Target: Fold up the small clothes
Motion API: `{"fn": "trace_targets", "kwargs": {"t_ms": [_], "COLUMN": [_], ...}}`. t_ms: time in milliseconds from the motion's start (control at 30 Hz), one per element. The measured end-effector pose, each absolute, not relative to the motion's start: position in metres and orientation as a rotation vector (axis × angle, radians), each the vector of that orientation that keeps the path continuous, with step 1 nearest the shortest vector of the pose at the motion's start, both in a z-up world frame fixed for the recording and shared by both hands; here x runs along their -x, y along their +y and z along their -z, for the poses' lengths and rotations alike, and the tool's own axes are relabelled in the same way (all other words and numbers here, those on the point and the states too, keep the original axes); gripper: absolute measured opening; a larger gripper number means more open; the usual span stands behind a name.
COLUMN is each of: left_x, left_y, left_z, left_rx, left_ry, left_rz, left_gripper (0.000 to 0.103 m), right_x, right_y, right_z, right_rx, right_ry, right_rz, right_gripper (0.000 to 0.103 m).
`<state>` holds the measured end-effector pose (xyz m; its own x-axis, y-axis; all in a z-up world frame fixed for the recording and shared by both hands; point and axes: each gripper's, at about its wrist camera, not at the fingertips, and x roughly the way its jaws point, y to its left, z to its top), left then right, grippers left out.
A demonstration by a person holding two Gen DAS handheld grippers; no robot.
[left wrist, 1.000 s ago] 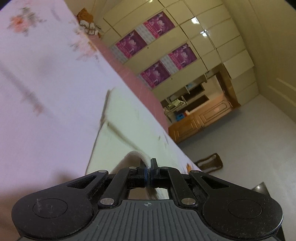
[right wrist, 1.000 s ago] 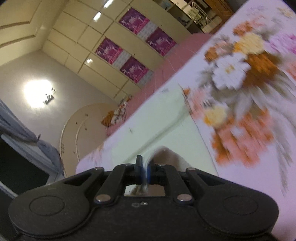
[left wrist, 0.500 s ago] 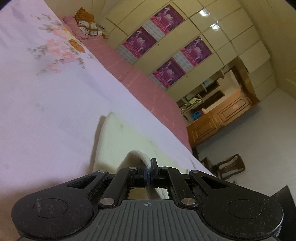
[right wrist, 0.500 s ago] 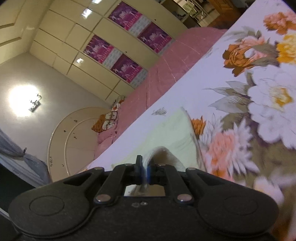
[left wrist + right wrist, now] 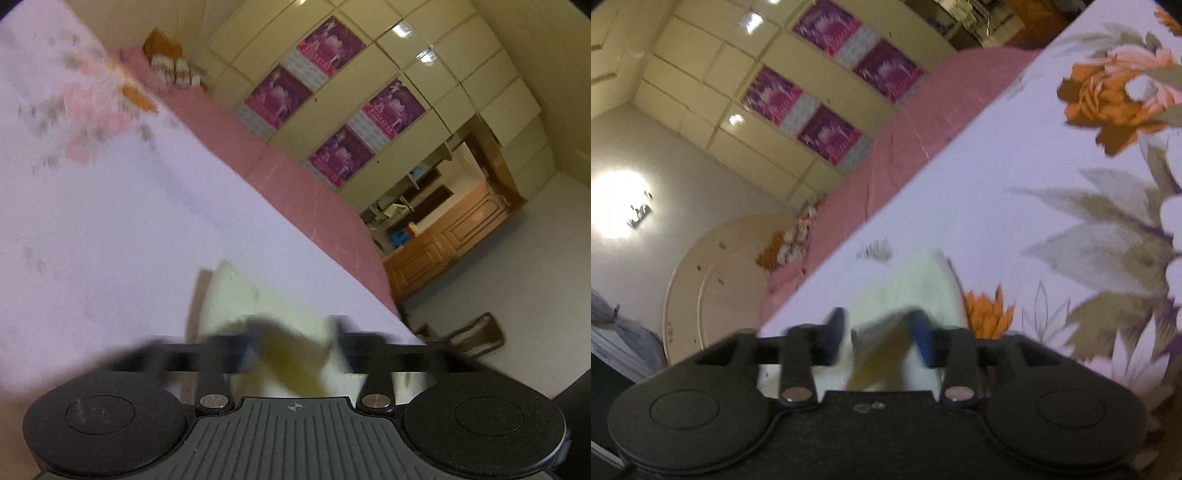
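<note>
A small pale yellow-green garment (image 5: 236,295) lies on the flowered bedsheet (image 5: 110,229), right in front of both grippers. My left gripper (image 5: 291,343) is blurred, its jaws opening, and a loose fold of the garment hangs between them with the pads off it. In the right wrist view the same garment (image 5: 919,284) lies by an orange flower print. My right gripper (image 5: 879,336) is opening too. A drooping fold sits between its blue pads (image 5: 921,332), close to the right one but not pinched.
A pink bed edge (image 5: 295,177) runs along the far side of the sheet, with a cushion (image 5: 166,59) at its end. Beyond stand a cream wardrobe with purple panels (image 5: 332,85), a wooden cabinet (image 5: 454,236) and a chair (image 5: 476,336) on the floor.
Both grippers were shut on folds of the garment and carried them across the sheet, sinking toward it. Now both have opened and the folds are slack between the jaws.
</note>
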<state>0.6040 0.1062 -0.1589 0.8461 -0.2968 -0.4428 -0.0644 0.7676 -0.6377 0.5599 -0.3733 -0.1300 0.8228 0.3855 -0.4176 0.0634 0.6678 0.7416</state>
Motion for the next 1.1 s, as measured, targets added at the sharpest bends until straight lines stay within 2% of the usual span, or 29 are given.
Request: {"fn": "trace_targets", "kwargs": {"t_ms": [200, 433, 467, 533, 600, 633, 767, 867, 1000, 1033, 1067, 1100], "left_x": [-0.612, -0.627, -0.628, -0.625, -0.619, -0.612, -0.591, -0.601, -0.592, -0.584, -0.577, -0.569], "left_y": [0.097, 0.082, 0.081, 0.078, 0.074, 0.071, 0.067, 0.068, 0.075, 0.074, 0.068, 0.061], "left_z": [0.150, 0.153, 0.153, 0.153, 0.153, 0.151, 0.144, 0.153, 0.143, 0.136, 0.129, 0.122], "left_rx": [0.498, 0.307, 0.296, 0.271, 0.250, 0.222, 0.163, 0.132, 0.142, 0.132, 0.114, 0.106], "left_ry": [0.565, 0.666, 0.666, 0.651, 0.617, 0.584, 0.469, 0.561, 0.567, 0.550, 0.523, 0.491], "left_rz": [0.148, 0.124, 0.117, 0.096, 0.065, 0.034, -0.072, -0.053, -0.045, -0.045, -0.040, -0.020], "left_gripper": [0.066, 0.024, 0.015, 0.003, 0.003, 0.003, 0.000, 0.000, 0.001, 0.004, 0.022, 0.036], "right_x": [-0.556, -0.565, -0.568, -0.572, -0.574, -0.573, -0.559, -0.561, -0.568, -0.566, -0.562, -0.557], "right_y": [-0.374, -0.348, -0.343, -0.331, -0.319, -0.312, -0.303, -0.307, -0.307, -0.305, -0.301, -0.295], "right_z": [0.117, 0.111, 0.112, 0.111, 0.111, 0.110, 0.097, 0.102, 0.110, 0.106, 0.101, 0.095], "right_rx": [-0.730, -0.509, -0.461, -0.364, -0.257, -0.216, -0.161, -0.160, -0.161, -0.157, -0.147, -0.133], "right_ry": [0.568, 0.635, 0.653, 0.675, 0.685, 0.685, 0.590, 0.595, 0.668, 0.667, 0.649, 0.620], "right_rz": [-0.200, -0.175, -0.163, -0.146, -0.132, -0.133, -0.097, -0.054, -0.047, -0.039, -0.028, -0.041], "right_gripper": [0.048, 0.043, 0.040, 0.034, 0.018, 0.004, 0.004, 0.004, 0.007, 0.016, 0.030, 0.031]}}
